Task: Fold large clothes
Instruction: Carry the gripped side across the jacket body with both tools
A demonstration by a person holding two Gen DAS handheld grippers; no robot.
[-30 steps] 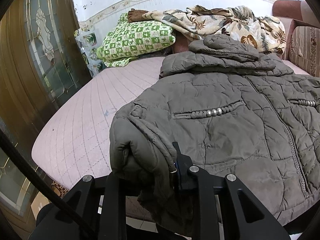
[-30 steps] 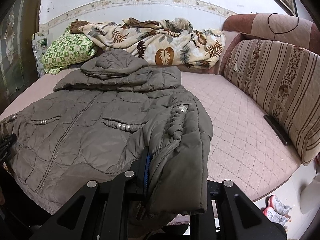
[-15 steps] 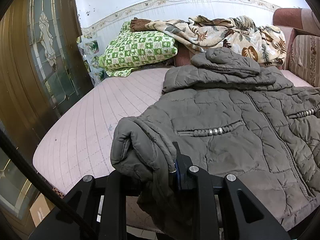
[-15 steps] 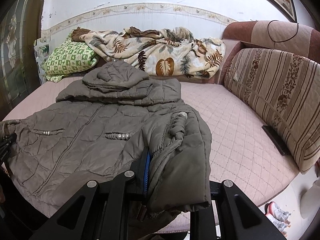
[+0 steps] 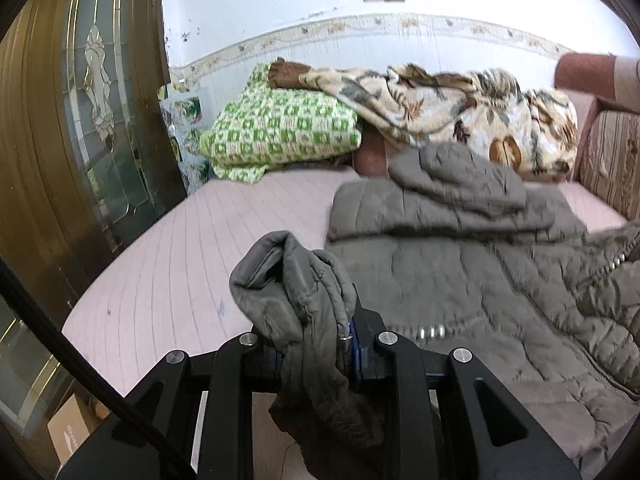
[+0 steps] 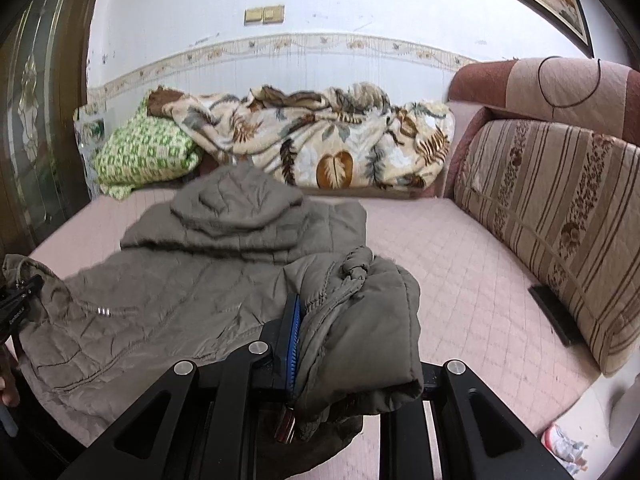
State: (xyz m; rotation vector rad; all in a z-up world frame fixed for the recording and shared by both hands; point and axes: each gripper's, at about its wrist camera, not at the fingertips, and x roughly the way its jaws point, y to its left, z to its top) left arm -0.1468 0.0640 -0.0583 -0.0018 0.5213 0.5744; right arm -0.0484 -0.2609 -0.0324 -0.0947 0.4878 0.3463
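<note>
The olive-grey quilted hooded jacket [image 6: 192, 288] lies front-up on the pink quilted mattress [image 6: 460, 280], hood towards the wall, its lower edge raised off the bed at both corners. The left gripper [image 5: 316, 348] is clamped on a bunched wad of the jacket's lower left corner, fabric spilling over and under its blue pads. The right gripper [image 6: 316, 344] is pinched on the lower right corner, a thick fold draped over its right side; the right-hand finger is hidden under that fold, so the closure there is judged from how the cloth hangs.

The step in hand looks like folding the bottom half up over the chest. To do it well, keep both corners level and equally far forward, so the fold line runs straight across the body rather than on a slant. Hold the hem taut between the two grippers; padded cloth sags and traps air if slack. Carry the hem well clear of the front before lowering, and lay it just short of the hood. Release both sides together. The leaf-print beige blanket [image 6: 328, 140] and green checked pillow [image 5: 280, 132] lie beyond the hood and should not interfere
</note>
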